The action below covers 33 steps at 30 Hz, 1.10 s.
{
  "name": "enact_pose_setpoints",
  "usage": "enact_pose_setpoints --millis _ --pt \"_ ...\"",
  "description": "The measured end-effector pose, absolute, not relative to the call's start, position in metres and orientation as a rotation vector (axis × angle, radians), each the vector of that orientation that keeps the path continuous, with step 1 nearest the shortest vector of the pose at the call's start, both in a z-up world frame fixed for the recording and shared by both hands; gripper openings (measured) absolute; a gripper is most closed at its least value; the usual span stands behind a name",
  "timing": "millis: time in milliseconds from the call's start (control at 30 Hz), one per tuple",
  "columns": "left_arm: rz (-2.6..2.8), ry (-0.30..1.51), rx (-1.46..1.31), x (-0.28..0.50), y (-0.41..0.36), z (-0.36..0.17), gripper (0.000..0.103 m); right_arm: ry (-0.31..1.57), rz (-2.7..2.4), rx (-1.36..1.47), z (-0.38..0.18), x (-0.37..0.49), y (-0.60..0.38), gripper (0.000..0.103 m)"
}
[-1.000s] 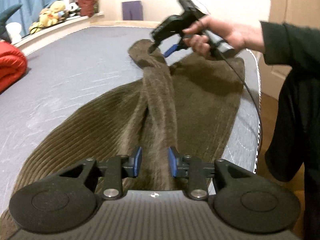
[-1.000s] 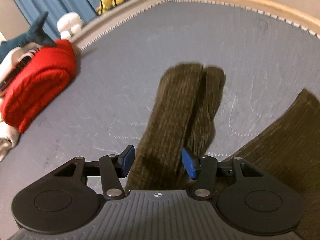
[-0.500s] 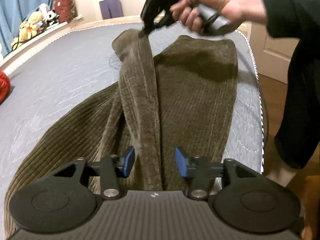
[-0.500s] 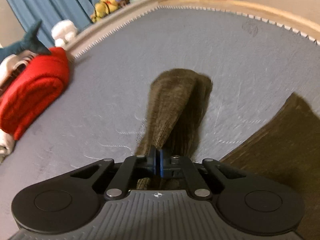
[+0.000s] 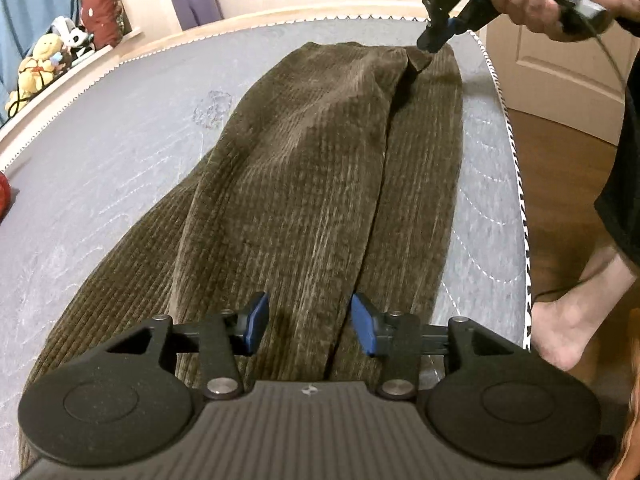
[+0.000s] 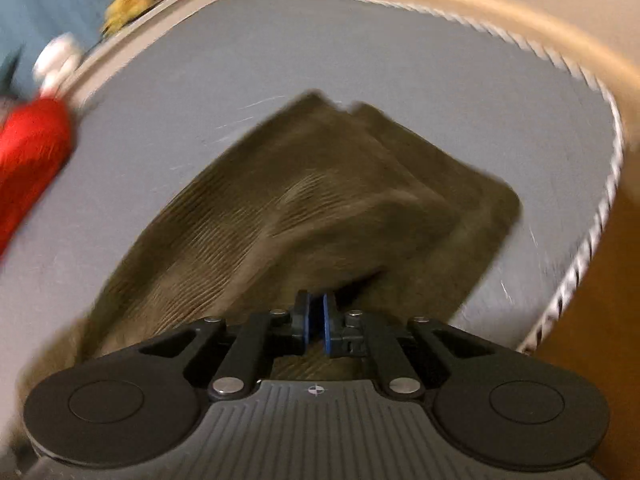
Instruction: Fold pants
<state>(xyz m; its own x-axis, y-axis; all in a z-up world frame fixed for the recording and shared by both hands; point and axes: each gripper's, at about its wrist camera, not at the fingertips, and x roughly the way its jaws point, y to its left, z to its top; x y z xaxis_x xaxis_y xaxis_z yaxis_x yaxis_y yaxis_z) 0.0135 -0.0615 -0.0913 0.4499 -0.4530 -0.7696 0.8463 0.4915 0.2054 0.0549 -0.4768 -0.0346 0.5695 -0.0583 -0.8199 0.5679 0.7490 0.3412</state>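
Brown corduroy pants [image 5: 304, 184] lie on a grey mattress [image 5: 120, 152], one leg laid over the other along the right side. My left gripper [image 5: 306, 322] is open, low over the near end of the pants, with cloth between its blue pads but not clamped. My right gripper [image 5: 434, 34] is at the far end, shut on the leg's hem corner. In the blurred right wrist view its pads [image 6: 316, 322] are closed on the pants [image 6: 304, 208].
The mattress's right edge [image 5: 516, 168] drops to a wooden floor with the person's bare foot [image 5: 576, 320]. Stuffed toys [image 5: 40, 64] and a red pillow sit on a ledge at far left. A red bundle [image 6: 28, 152] lies at the left.
My right gripper closed on the leg's hem and carried it to the right, over the other leg. My left gripper opened wider and stayed near the pants' near end.
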Motion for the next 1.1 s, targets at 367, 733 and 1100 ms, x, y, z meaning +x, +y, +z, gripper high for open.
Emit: enact_pose_setpoints --millis 367,733,1100 --pt "-0.885 0.683 0.717 0.009 -0.074 -0.107 0.027 0.831 -0.45 0.903 -0.076 0.065 -0.554 0.053" --pt "-0.887 0.694 0.709 0.008 -0.07 -0.109 0.022 0.827 -0.562 0.84 -0.086 0.086 -0.55 0.053" --pt "-0.874 0.635 0.568 0.019 -0.051 -0.063 0.008 0.523 -0.441 0.61 0.0 0.067 -0.543 0.012"
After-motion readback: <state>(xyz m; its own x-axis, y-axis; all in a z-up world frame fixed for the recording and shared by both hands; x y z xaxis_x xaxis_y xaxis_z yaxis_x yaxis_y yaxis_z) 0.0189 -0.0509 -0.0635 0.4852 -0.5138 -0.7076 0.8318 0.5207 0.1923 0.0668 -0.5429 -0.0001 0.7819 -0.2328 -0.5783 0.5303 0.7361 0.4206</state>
